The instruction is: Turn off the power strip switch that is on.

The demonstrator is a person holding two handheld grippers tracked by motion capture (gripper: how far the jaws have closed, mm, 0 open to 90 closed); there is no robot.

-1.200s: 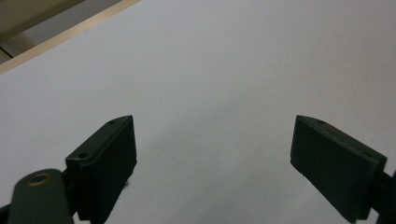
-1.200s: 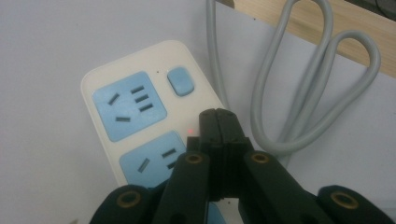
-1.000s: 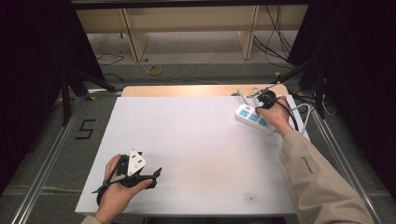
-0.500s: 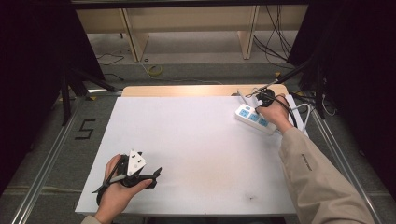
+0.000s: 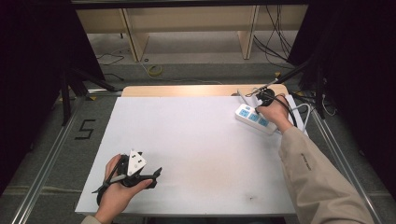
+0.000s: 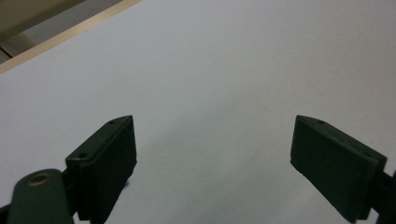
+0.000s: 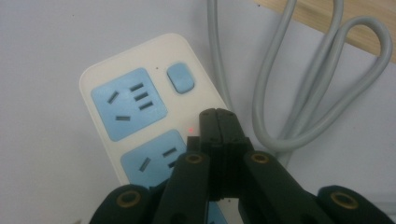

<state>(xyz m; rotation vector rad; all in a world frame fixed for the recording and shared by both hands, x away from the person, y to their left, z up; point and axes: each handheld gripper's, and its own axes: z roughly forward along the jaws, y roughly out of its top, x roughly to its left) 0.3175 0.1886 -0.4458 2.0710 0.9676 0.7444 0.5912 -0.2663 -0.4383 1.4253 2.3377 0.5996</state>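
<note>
The left gripper [image 5: 156, 173] lies at about seven o'clock on the white table [image 5: 196, 154], near the front edge, in the person's left hand [image 5: 114, 193]. Its jaws stand wide apart over bare tabletop with nothing between them. Well apart, at about two o'clock, the right gripper [image 7: 218, 122] hangs over the power strip [image 7: 140, 121] with its jaws pressed flat together, gripping nothing, tips just past a small red light [image 7: 191, 129] and short of the blue switch [image 7: 180, 78]. Beyond, at one o'clock, the strip's grey cable [image 7: 299, 88] loops toward the far wooden edge.
</note>
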